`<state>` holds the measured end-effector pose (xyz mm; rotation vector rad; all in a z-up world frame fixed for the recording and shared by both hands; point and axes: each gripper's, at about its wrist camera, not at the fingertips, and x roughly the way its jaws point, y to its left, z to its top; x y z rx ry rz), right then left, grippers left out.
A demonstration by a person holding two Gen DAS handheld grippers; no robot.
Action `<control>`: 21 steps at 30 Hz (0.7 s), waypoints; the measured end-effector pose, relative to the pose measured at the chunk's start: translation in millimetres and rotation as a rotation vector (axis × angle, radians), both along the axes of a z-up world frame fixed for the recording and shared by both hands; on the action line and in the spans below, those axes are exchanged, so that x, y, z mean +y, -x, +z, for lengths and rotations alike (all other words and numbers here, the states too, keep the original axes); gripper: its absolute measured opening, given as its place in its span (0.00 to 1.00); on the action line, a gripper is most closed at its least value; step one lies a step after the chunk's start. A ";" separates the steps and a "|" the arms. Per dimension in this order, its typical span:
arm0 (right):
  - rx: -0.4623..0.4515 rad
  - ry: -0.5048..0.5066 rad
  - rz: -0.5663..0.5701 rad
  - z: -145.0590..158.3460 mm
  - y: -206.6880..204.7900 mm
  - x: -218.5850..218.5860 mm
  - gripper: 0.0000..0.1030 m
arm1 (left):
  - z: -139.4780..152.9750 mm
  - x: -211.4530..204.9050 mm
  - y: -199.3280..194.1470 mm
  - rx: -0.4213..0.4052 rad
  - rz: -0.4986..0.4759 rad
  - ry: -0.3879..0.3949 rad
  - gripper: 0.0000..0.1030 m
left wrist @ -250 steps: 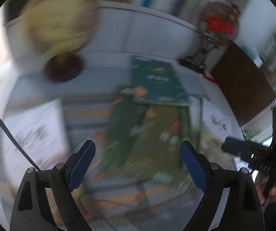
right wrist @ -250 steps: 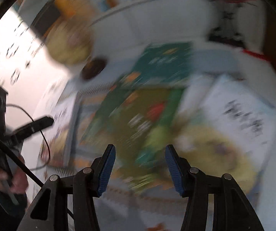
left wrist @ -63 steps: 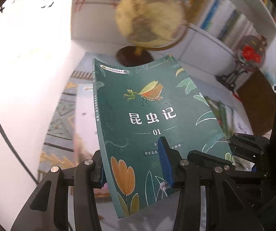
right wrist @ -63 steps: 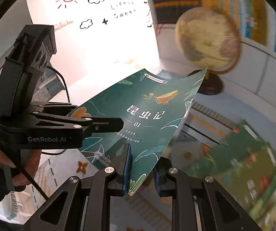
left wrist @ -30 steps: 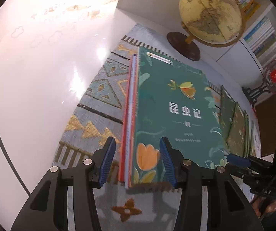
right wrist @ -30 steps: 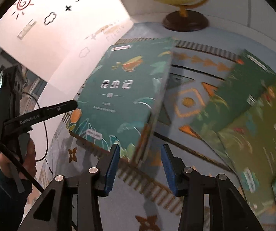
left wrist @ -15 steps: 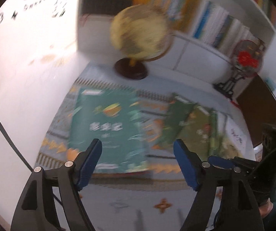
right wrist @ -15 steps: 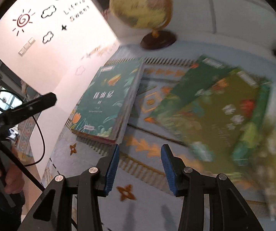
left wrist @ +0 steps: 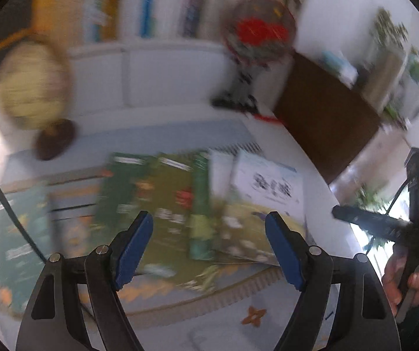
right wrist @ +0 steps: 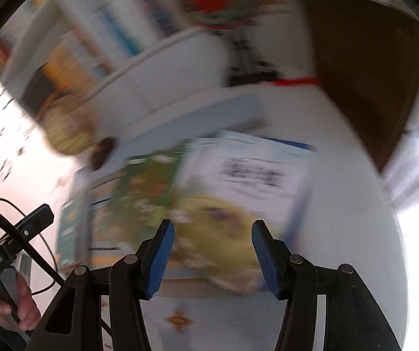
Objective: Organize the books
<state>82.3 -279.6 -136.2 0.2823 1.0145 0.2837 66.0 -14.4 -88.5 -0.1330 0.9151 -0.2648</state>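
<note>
Both grippers, left gripper [left wrist: 208, 248] and right gripper [right wrist: 212, 256], jaws just opening wide and empty, now face the unsorted books [left wrist: 180, 201] right of the globe [left wrist: 31, 87]; the green book [left wrist: 19, 234] lies stacked.

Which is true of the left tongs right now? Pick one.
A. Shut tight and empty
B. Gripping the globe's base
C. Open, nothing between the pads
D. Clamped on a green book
C: the left tongs stand wide apart with nothing between the blue pads, hanging above the spread books on the rug.
</note>
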 end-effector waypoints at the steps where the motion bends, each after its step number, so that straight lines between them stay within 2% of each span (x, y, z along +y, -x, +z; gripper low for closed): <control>1: 0.019 -0.003 -0.030 -3.0 0.9 -13.8 0.52 | -8.5 -8.0 -8.6 0.024 -0.023 0.008 0.76; 4: 0.087 -0.041 -0.106 -20.3 1.0 -46.7 0.52 | -38.5 -31.1 -39.1 0.113 -0.075 0.051 0.75; 7: 0.128 -0.057 -0.134 -37.2 -1.2 -56.7 0.52 | -64.1 -47.9 -63.4 0.183 -0.111 0.093 0.75; 13: 0.164 -0.028 -0.063 -58.8 -13.3 -23.5 0.52 | -99.4 -76.7 -90.8 0.236 -0.190 0.012 0.75; 16: 0.164 -0.033 -0.026 -67.4 -17.5 -6.4 0.52 | -113.8 -78.8 -99.0 0.270 -0.193 0.024 0.75; 21: 0.159 -0.021 -0.016 -80.1 -21.1 0.3 0.52 | -115.4 -79.4 -96.6 0.277 -0.230 0.072 0.75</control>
